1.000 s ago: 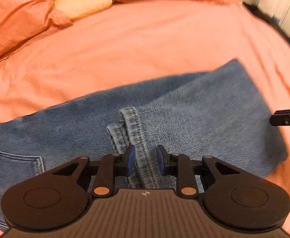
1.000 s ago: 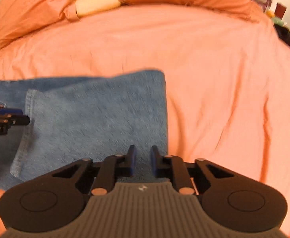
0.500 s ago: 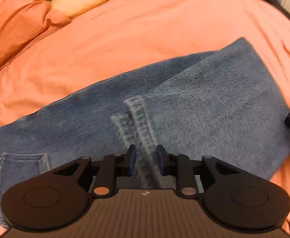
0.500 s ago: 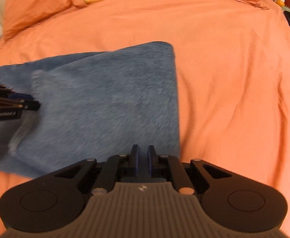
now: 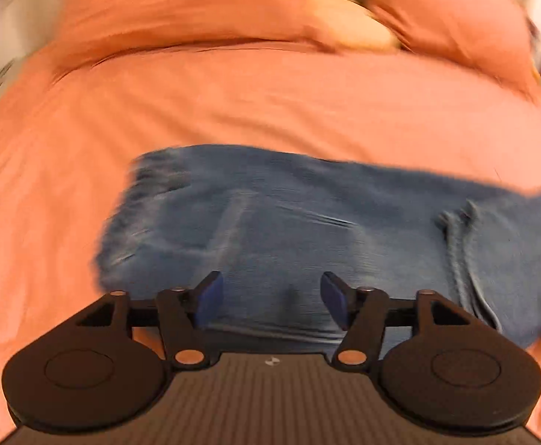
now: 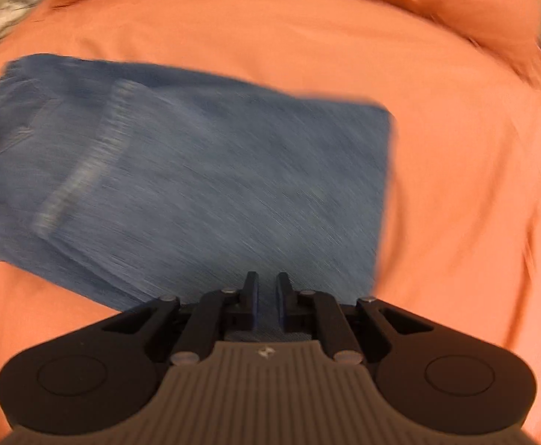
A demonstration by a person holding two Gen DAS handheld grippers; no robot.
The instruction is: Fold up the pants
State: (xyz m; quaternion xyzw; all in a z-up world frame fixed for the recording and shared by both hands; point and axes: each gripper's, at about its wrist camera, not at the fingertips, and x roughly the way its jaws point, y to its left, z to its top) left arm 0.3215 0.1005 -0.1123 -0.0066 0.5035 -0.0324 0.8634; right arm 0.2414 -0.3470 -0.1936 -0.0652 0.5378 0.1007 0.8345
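Blue denim pants (image 5: 307,230) lie folded into a flat rectangle on the orange bedsheet (image 5: 270,104); they also show in the right wrist view (image 6: 215,185). My left gripper (image 5: 272,302) is open above the near edge of the pants, holding nothing. My right gripper (image 6: 266,296) has its jaws close together over the near right corner of the pants, with denim showing in the narrow gap. Both views are motion-blurred.
Orange pillows (image 5: 181,3) and a pale yellow cushion (image 5: 348,29) lie at the head of the bed. In the right wrist view the orange sheet (image 6: 463,185) spreads to the right of the pants. Room clutter shows dimly at the frame edges.
My left gripper has opened wide and swung left along the pants toward the waist end. My right gripper stayed nearly closed and moved closer over the pants' near edge.
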